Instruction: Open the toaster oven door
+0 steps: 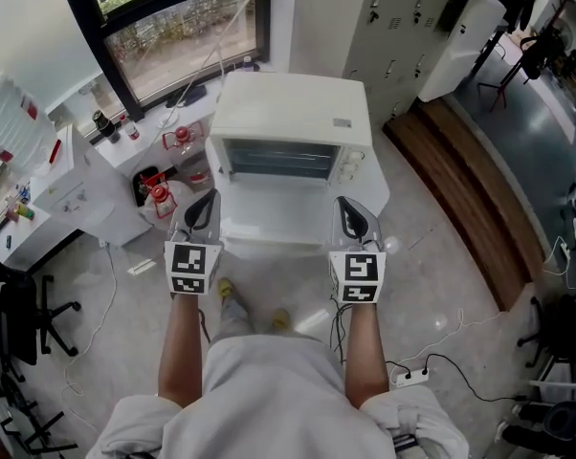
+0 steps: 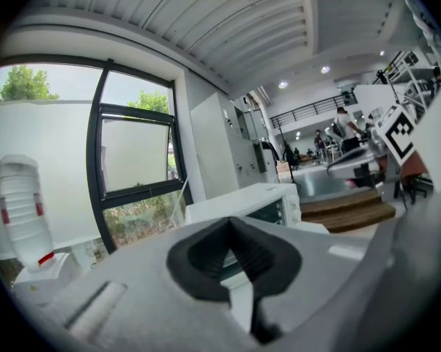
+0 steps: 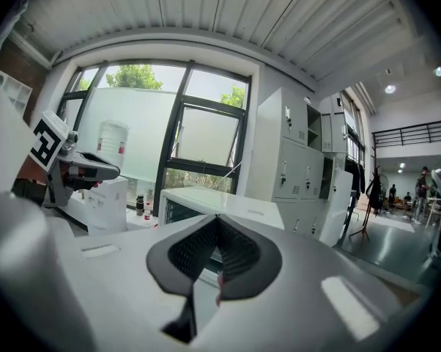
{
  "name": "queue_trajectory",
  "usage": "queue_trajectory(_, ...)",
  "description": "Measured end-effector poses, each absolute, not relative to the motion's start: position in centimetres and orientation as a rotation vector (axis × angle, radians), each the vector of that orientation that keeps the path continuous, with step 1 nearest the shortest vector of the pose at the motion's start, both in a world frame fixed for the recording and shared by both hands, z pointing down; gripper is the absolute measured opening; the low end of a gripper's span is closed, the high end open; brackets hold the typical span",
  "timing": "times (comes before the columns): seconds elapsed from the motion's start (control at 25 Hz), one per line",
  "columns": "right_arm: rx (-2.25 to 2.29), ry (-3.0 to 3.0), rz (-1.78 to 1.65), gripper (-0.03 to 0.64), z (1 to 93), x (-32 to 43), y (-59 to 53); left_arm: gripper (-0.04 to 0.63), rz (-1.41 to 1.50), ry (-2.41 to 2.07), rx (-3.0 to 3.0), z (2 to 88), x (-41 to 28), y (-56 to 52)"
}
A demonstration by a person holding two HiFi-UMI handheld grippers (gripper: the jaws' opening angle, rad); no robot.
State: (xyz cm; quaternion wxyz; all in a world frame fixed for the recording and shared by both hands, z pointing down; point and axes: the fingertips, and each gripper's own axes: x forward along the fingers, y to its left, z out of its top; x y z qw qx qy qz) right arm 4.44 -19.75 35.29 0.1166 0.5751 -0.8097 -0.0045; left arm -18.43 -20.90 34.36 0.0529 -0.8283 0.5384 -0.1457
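Note:
A white toaster oven (image 1: 290,113) stands on a low white table (image 1: 379,194) in front of me. Its door (image 1: 274,223) hangs open, folded down flat toward me, and the dark inside with its rack shows. My left gripper (image 1: 205,205) is at the door's left front corner, and my right gripper (image 1: 351,210) at its right front corner. Both have jaws closed, with nothing between the pads. The left gripper (image 2: 231,221) looks over the oven (image 2: 268,200) from the left. The right gripper (image 3: 217,218) sees the oven (image 3: 198,200) just past its tips.
A large window (image 1: 183,27) is behind the oven, grey lockers (image 1: 403,17) to the right. Water jugs (image 1: 178,142) stand on the floor at left, next to a white counter (image 1: 73,194). A wooden step (image 1: 460,189) runs at right. A power strip (image 1: 408,376) and cables lie near my feet.

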Motion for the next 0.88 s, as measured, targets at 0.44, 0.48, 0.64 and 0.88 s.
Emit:
queue_trajectory(0.44, 1.741, -2.390, -0.044, 0.003, 33.2, 5.5, -18.1, -0.002, -0.336, 1.675, -2.487, 31.8, -20.5, -19.2)
queue_trajectory(0.48, 1.742, -2.396, -0.043, 0.003, 33.1, 5.5, -18.1, -0.002, -0.324, 1.685, -2.485, 31.6, -20.8, -19.1)
queue_trajectory(0.64, 1.760, -2.395, -0.034, 0.003, 32.9, 5.9, -17.9, -0.002, -0.262, 1.718, -2.485, 30.7, -21.2, -18.8)
queue_trajectory(0.88, 1.768, -2.405, -0.048, 0.003, 31.8, 5.9, -18.2, -0.002, -0.248, 1.713, -2.491, 30.0, -21.5, -18.9)
